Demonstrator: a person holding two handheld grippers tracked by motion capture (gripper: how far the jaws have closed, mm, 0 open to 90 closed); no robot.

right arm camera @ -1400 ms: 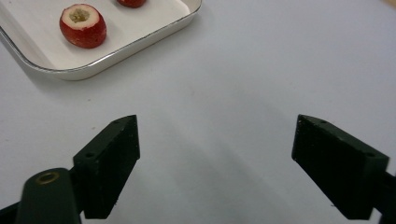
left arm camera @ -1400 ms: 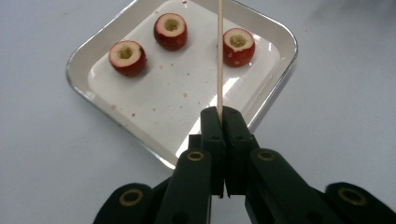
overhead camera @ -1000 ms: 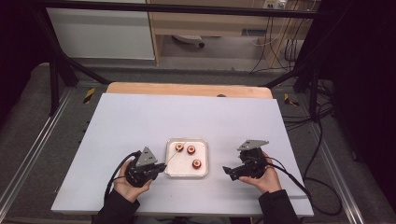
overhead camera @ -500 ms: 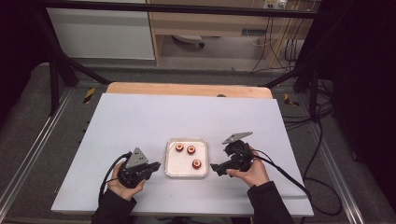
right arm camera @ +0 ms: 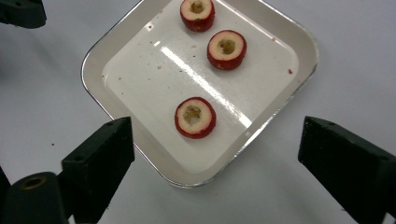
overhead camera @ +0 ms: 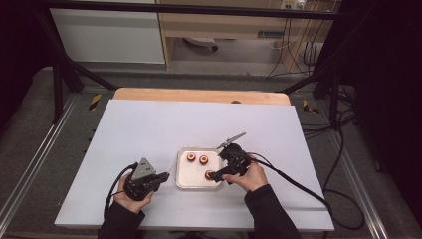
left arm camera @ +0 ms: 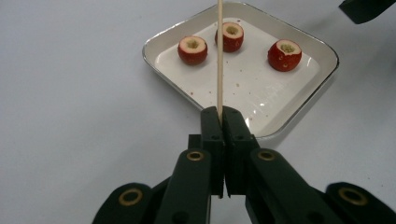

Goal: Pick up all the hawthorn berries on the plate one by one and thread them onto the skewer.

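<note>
None of the three cored red fruit pieces is yet on the thin wooden skewer [left arm camera: 219, 56] our left gripper [left arm camera: 223, 122] pinches, while our right gripper [right arm camera: 215, 154] hovers wide apart above the nearest piece [right arm camera: 195, 117] in the white square tray [right arm camera: 280, 98], so we judge all the threading remains.

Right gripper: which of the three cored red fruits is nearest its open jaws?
The lone fruit lying apart from the other pair, in the tray just ahead of the right gripper.
</note>
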